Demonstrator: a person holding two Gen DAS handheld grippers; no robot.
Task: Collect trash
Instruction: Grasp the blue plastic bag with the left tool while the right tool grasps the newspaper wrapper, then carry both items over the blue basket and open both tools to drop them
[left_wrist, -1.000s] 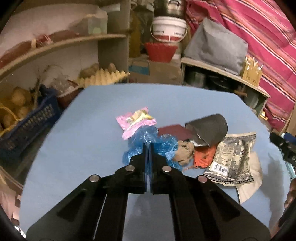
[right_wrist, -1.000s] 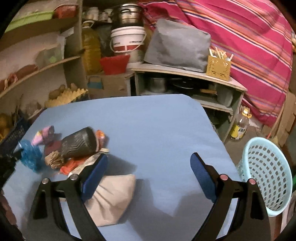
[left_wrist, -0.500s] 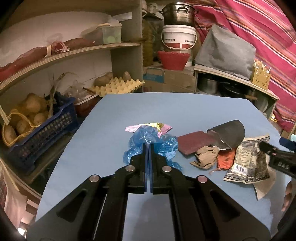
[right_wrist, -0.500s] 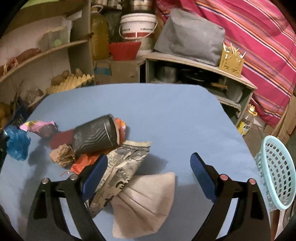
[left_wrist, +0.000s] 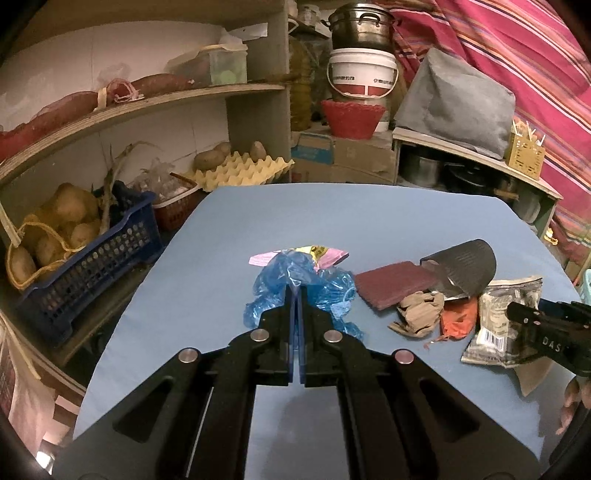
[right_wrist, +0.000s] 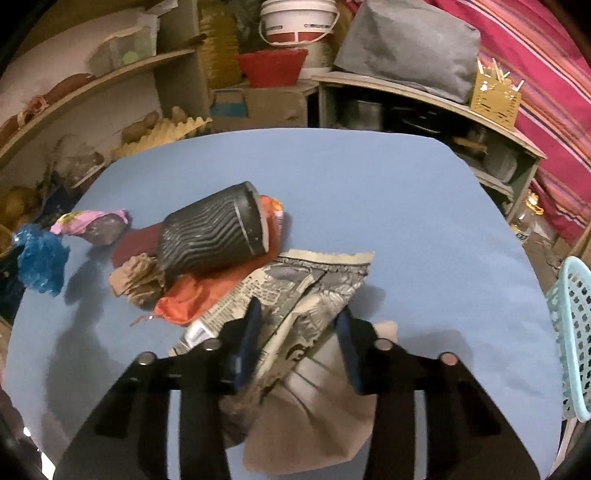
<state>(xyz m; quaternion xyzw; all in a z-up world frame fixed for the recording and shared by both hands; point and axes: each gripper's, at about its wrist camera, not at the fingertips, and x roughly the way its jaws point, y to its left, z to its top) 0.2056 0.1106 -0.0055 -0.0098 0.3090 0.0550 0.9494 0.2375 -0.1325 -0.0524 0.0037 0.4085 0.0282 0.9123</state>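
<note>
My left gripper (left_wrist: 295, 291) is shut on a crumpled blue plastic bag (left_wrist: 275, 278) and holds it above the blue table (left_wrist: 369, 218); the bag also shows in the right wrist view (right_wrist: 40, 258). My right gripper (right_wrist: 299, 325) is partly open, its jaws on either side of a printed foil wrapper (right_wrist: 295, 291) that lies over a beige paper bag (right_wrist: 314, 424). A black ribbed cup (right_wrist: 210, 232) lies on its side by an orange wrapper (right_wrist: 192, 295), a brown paper wad (right_wrist: 140, 277), a maroon pad (left_wrist: 391, 288) and a pink wrapper (right_wrist: 92, 225).
A light blue trash basket (right_wrist: 572, 332) stands off the table's right edge. Shelves with potatoes in a blue crate (left_wrist: 85, 258) and an egg tray (left_wrist: 240, 173) line the left. A low shelf with pots (right_wrist: 424, 110) and a striped cloth are behind.
My right gripper has moved forward and down over the foil wrapper and its jaws have narrowed around it. My left gripper has lifted slightly with the blue bag.
</note>
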